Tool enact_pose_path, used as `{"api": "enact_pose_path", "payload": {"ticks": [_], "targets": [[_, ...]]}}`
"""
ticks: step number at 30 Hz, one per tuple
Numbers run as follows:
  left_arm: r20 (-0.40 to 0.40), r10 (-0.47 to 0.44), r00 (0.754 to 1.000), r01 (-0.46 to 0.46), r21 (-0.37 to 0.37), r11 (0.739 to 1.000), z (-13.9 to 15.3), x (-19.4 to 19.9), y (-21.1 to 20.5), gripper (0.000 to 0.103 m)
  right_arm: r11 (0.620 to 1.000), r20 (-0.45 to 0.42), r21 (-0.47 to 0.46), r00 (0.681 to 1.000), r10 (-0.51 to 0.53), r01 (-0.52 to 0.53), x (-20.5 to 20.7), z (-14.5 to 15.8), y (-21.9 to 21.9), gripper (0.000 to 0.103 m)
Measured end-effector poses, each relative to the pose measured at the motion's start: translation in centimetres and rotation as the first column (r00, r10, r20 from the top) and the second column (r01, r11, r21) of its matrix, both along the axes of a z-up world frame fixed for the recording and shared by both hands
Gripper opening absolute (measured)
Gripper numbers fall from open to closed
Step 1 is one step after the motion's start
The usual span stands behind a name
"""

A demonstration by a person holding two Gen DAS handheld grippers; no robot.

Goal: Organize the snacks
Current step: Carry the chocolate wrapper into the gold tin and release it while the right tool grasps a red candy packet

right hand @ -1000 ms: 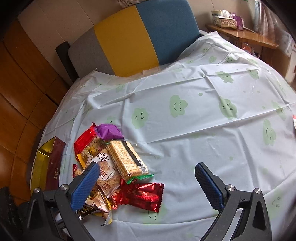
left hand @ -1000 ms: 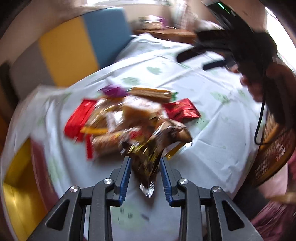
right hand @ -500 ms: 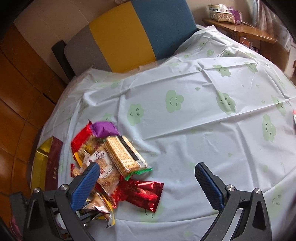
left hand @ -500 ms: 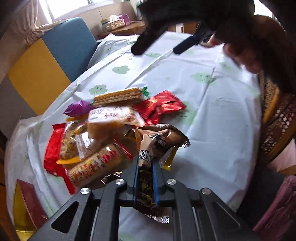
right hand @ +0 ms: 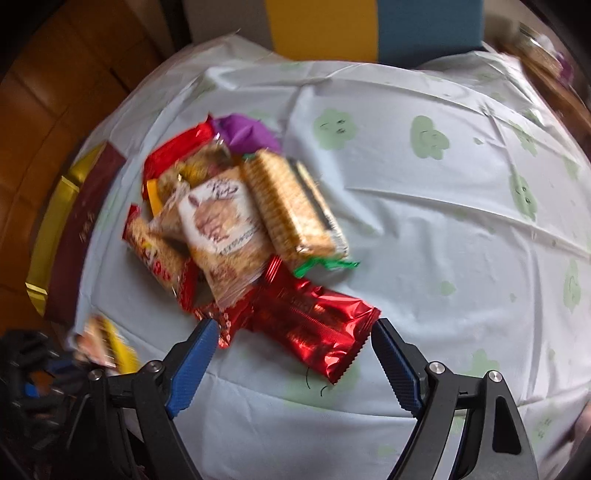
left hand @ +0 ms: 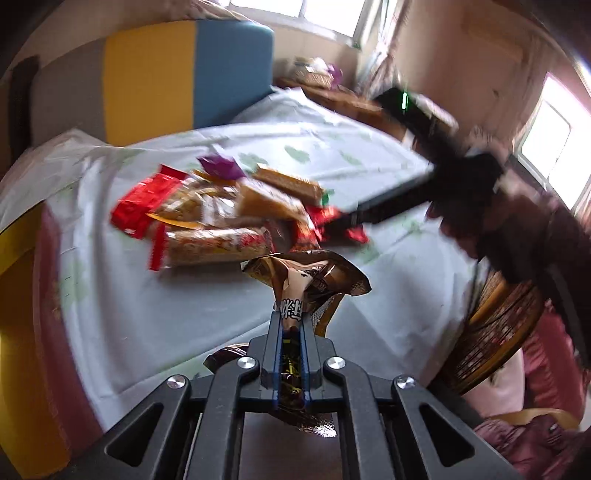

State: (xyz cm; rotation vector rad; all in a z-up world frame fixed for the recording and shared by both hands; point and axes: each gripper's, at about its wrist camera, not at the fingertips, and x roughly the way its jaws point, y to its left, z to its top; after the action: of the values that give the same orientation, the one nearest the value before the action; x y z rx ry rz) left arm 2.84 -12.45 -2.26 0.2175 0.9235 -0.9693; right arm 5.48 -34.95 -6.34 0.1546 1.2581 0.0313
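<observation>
**A:** While the left gripper (left hand: 291, 325) pinches the brown snack packet (left hand: 308, 275) clear of the tablecloth (left hand: 184, 314), nearer the camera than the snack pile (left hand: 221, 214), how much is sorted?

**B:** Little, I judge; most of the pile is untouched.

**A:** And the right wrist view?

**B:** The right gripper (right hand: 291, 345) is spread wide around the red foil packet (right hand: 314, 328), at the pile's near edge, gripping nothing. The gold-and-maroon box (right hand: 74, 221), left of the pile, looks empty.

Yellow-and-blue headboard (left hand: 184, 74), bright windows (left hand: 328, 14), wooden floor (right hand: 55, 74)
</observation>
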Motion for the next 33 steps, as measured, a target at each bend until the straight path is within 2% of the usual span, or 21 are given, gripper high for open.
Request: {"api": "enact_pose_path", "payload": {"ticks": [4, 7, 13, 14, 18, 20, 24, 29, 33], "targets": [[-0.016, 0.089, 0.996, -0.090, -0.106, 0.990, 2.5, 0.5, 3.5, 0.007, 0.995, 0.000, -0.066, 0.997, 0.074, -0.074, 0.1, -0.4, 1.2, 0.086], [-0.017, 0.173, 0.985, -0.173, -0.175, 0.969, 4.6, 1.5, 6.8, 0.007, 0.987, 0.012, -0.120, 0.994, 0.109, -0.106, 0.2, -0.6, 1.5, 0.086], [-0.007, 0.338, 0.941, -0.332, -0.217, 0.918, 6.7, 3.4, 12.8, 0.007, 0.975, 0.013, -0.152, 0.986, 0.167, -0.163, 1.1, -1.1, 1.9, 0.086], [-0.007, 0.362, 0.932, -0.354, -0.216, 0.910, 6.9, 3.7, 13.6, 0.007, 0.975, 0.014, -0.144, 0.985, 0.173, -0.170, 1.2, -1.1, 2.0, 0.082], [-0.023, 0.464, 0.886, -0.457, -0.213, 0.863, 7.4, 5.0, 16.8, 0.007, 0.972, 0.016, -0.120, 0.979, 0.205, -0.202, 1.1, -0.9, 2.4, 0.061], [-0.043, 0.522, 0.852, -0.519, -0.204, 0.830, 7.1, 6.1, 18.2, 0.007, 0.969, 0.001, -0.144, 0.979, 0.202, -0.200, 1.1, -1.1, 2.4, 0.040], [-0.126, 0.627, 0.769, -0.639, -0.166, 0.751, 5.9, 8.8, 21.0, 0.007, 0.967, -0.020, -0.152, 0.979, 0.203, -0.203, 0.9, -1.5, 2.5, 0.037], [-0.186, 0.690, 0.700, -0.713, -0.118, 0.692, 3.7, 12.0, 21.8, 0.007, 0.970, -0.022, -0.145, 0.981, 0.193, -0.194, 1.0, -1.4, 2.4, 0.037], [-0.190, 0.727, 0.660, -0.747, -0.069, 0.661, 2.1, 14.8, 20.4, 0.007, 0.970, -0.018, -0.146, 0.981, 0.192, -0.193, 0.8, -1.5, 2.4, 0.037]]}}
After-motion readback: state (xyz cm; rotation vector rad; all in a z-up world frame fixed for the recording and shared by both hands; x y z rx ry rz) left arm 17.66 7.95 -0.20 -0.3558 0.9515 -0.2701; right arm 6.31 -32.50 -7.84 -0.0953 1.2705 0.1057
